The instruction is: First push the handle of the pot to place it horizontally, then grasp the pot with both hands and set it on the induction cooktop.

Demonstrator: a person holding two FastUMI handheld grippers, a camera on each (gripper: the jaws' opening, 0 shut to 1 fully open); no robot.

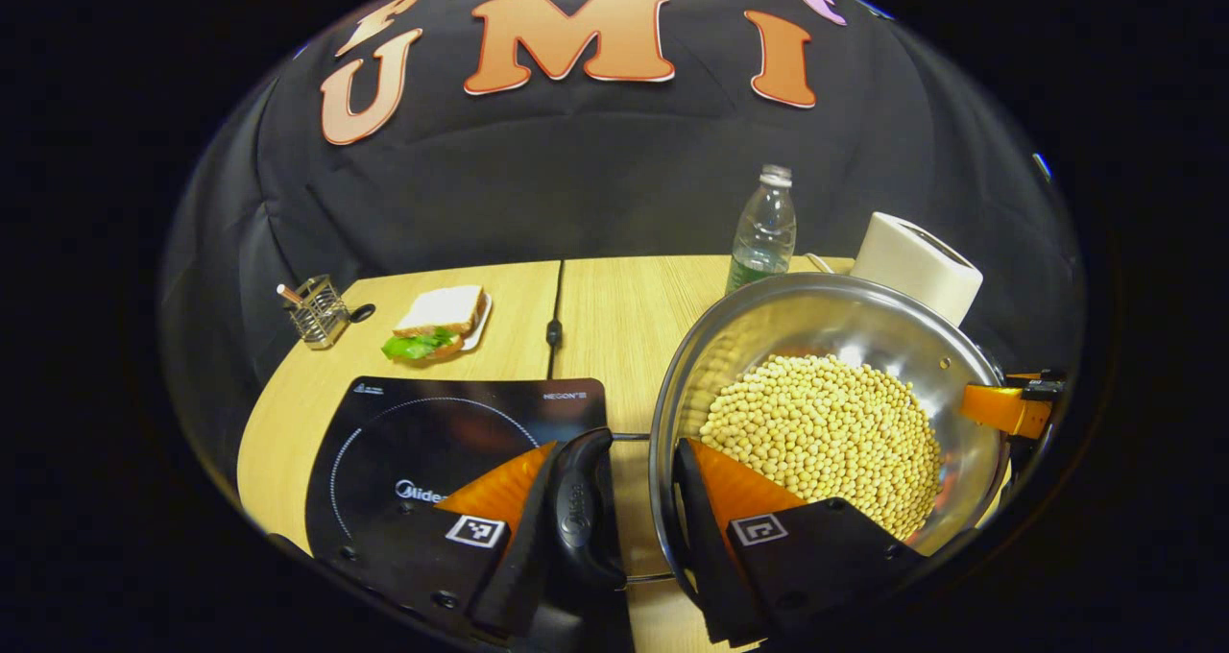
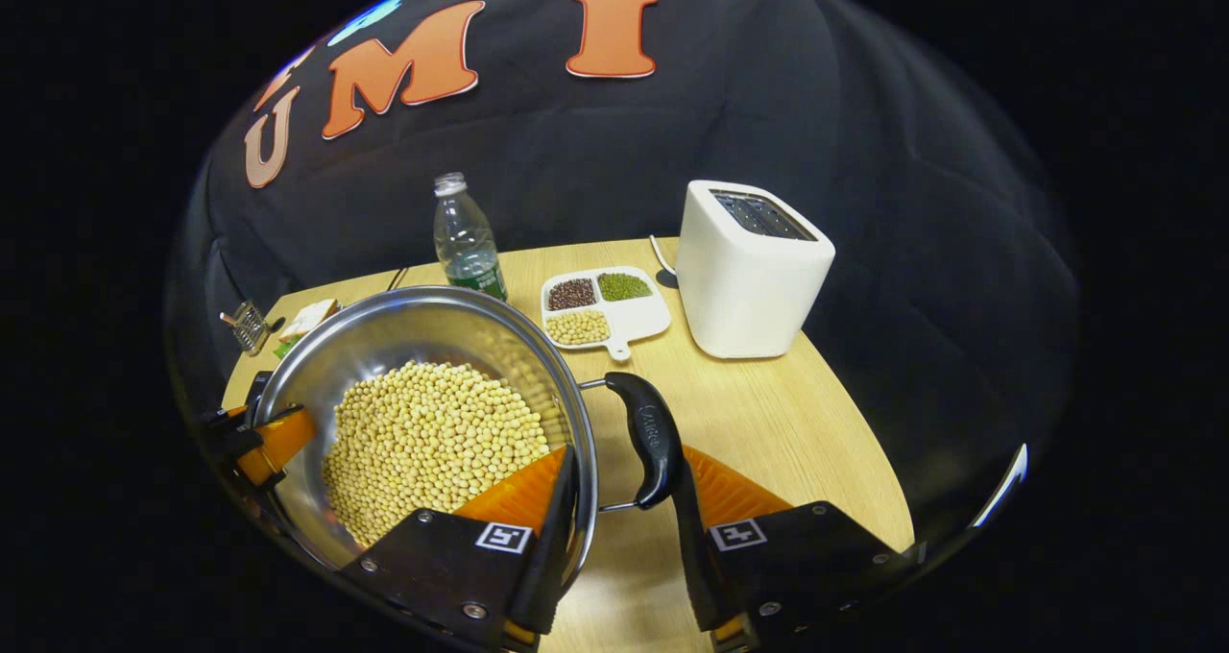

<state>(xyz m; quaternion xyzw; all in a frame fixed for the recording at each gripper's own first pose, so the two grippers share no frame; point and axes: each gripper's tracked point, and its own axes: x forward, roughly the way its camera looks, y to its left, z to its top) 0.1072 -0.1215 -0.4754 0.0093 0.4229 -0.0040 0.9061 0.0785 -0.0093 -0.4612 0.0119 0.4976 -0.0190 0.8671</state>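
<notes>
Steel pot (image 1: 826, 346) of beans is sitting just right of the cooktop (image 1: 432, 432), both grippers (image 1: 634, 528) (image 2: 624, 528) straddling rim and side handles (image 1: 581, 509) (image 2: 648, 437), jaws partly open, possibly pressing, though I cannot tell.

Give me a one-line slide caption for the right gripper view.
Right gripper straddles the rim and side handle of a steel pot of soybeans, toaster behind.

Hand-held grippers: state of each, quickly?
Left hand-held gripper: closed on the pot, one finger inside it.
Right hand-held gripper: closed on the pot's opposite side.
</notes>
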